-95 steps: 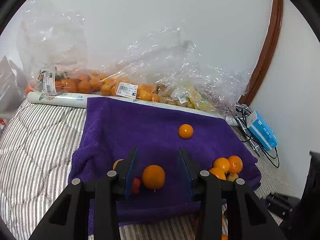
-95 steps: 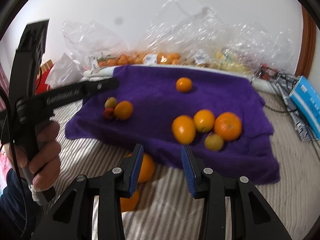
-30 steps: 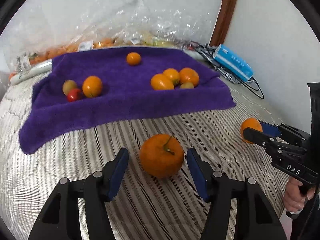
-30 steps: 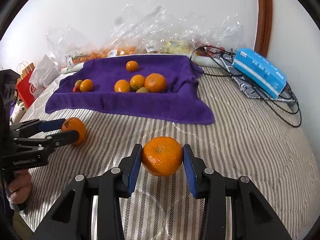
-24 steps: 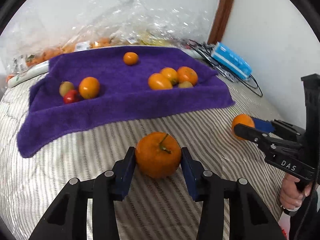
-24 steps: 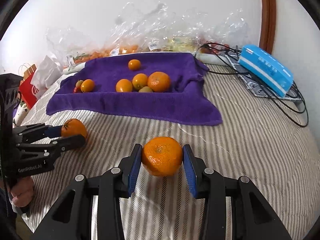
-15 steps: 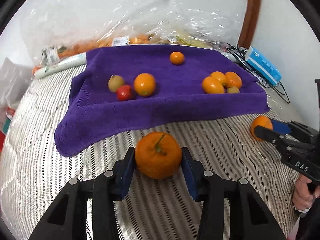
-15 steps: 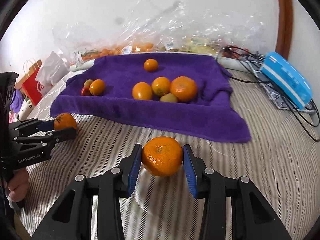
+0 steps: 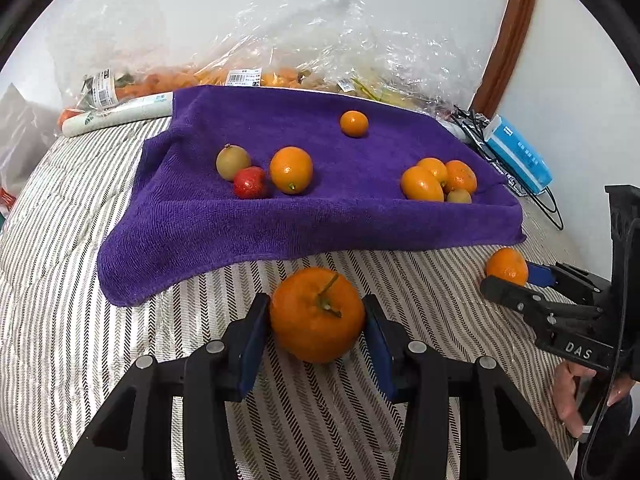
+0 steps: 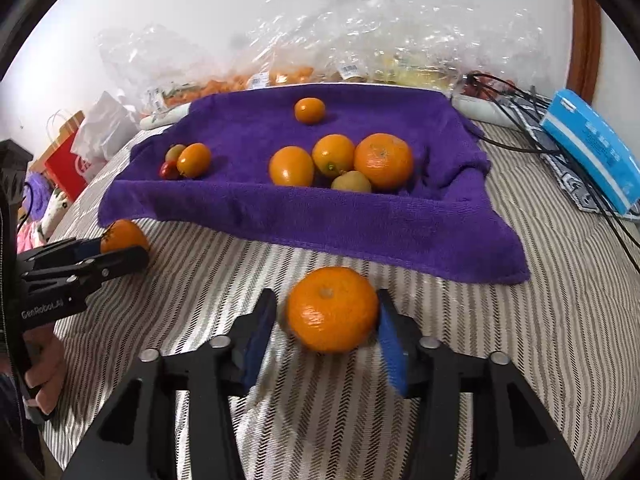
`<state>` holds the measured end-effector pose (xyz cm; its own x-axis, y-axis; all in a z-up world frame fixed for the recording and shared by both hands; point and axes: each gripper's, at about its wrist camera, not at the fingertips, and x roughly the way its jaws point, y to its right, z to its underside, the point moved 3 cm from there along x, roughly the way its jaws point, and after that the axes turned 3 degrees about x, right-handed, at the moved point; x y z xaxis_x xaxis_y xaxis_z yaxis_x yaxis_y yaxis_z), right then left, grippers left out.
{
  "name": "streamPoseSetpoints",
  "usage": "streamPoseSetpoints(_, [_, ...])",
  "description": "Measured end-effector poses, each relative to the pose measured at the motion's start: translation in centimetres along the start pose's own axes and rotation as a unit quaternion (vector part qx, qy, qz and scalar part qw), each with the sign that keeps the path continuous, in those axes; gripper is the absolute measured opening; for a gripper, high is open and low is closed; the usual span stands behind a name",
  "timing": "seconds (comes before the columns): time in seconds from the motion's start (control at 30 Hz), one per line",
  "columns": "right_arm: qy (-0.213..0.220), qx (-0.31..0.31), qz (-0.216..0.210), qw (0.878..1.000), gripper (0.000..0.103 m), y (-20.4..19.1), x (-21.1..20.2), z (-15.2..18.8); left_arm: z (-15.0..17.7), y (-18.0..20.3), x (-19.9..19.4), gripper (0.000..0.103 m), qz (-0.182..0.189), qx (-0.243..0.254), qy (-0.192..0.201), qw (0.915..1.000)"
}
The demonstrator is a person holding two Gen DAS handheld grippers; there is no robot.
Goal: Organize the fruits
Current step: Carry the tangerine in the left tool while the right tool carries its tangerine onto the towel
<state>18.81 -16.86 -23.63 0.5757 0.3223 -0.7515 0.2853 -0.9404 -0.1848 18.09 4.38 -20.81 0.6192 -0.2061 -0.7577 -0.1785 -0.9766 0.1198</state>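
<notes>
Two oranges are in hand in front of the purple towel (image 9: 320,216), which lies on the striped bed cover (image 9: 60,320) and carries the other fruits.

The left hand-held gripper (image 9: 316,330) is closed on the stemmed orange (image 9: 317,314); both blue pads press its sides, with the stem toward the camera. The right hand-held gripper (image 10: 328,326) has just been opening its jaws. The smooth orange (image 10: 332,308) is between them, but a gap shows at the left pad and the picture is blurred there, so I judge this fruit is released and resting on the bed cover, near the front edge of the towel.

To do this step well, I think the right side should open fully and draw back straight, without pushing the fruit, because a round orange can roll easily on the soft cover. The left one should keep a gentle hold, only enough that the fruit does not slip, and bring it to the towel beside the group of oranges (image 10: 340,160) before letting go.

Both tools point forward and down toward the bed, side by side. A person's hand (image 10: 42,372) holds the left handle low at the edge.
</notes>
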Motion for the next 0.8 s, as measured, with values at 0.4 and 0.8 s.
streamPoseSetpoints(0.4, [0.006,0.021,-0.012,1.000,0.041,1.0,-0.4,0.0,0.1,1.1,-1.1,0.042,0.026,0.020,0.028,0.9991])
streamPoseSetpoints(0.8, [0.026,0.007,-0.009,1.000,0.041,0.3,-1.1,-0.1,0.0,2.2,-1.9,0.042,0.033,0.042,0.053,0.9972])
